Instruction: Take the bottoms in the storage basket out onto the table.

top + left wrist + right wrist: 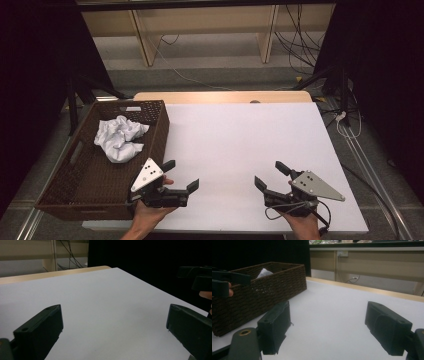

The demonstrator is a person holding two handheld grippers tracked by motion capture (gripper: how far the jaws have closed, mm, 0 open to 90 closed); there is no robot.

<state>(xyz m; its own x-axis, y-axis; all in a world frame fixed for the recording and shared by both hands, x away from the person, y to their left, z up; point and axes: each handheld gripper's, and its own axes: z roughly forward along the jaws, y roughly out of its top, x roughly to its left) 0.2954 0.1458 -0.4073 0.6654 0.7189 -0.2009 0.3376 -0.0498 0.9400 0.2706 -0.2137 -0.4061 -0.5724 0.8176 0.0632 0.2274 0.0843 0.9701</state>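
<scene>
The crumpled white cloth (120,138) lies in the dark woven wicker basket (65,192) — apparently already put away. Both the left gripper (181,175) and the right gripper (270,175) rest spread and empty over the white table (240,145) — likely idle.

This looks like a lab or recording studio set up for filming. A white-covered surface (240,145) with a pale wood edge stands between black curtains (385,75) on both sides (they shut out the room). Black tripod legs (325,75) stand on the grey floor, loose cables (300,40) trail behind, and light wooden furniture legs (142,40) line the back wall.
</scene>
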